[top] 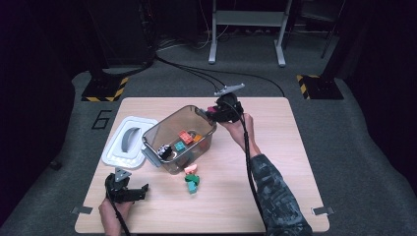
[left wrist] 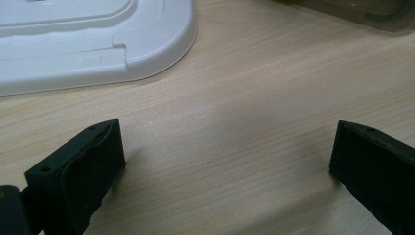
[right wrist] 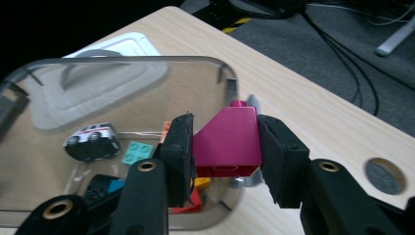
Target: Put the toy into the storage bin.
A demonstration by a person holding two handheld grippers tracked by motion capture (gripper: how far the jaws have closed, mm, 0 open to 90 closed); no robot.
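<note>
Right gripper view: magenta sloped brick (right wrist: 228, 142) clenched between fingers (right wrist: 178, 152), poised over clear bin (right wrist: 147, 66) rim, bin floor toward nine o'clock. Left gripper (top: 129, 189) released, idle on bench (top: 275, 162), farther off.

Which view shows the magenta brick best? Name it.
The right gripper view: the magenta brick sits close up, clamped in the right tool. The high view gives a small speck above the bin's rim.

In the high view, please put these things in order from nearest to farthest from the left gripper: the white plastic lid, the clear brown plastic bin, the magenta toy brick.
1. White plastic lid: just beyond the left gripper, at the table's left side.
2. Clear brown plastic bin: mid-table, right of the lid.
3. Magenta toy brick: held in the right gripper, over the bin's far corner.
</note>
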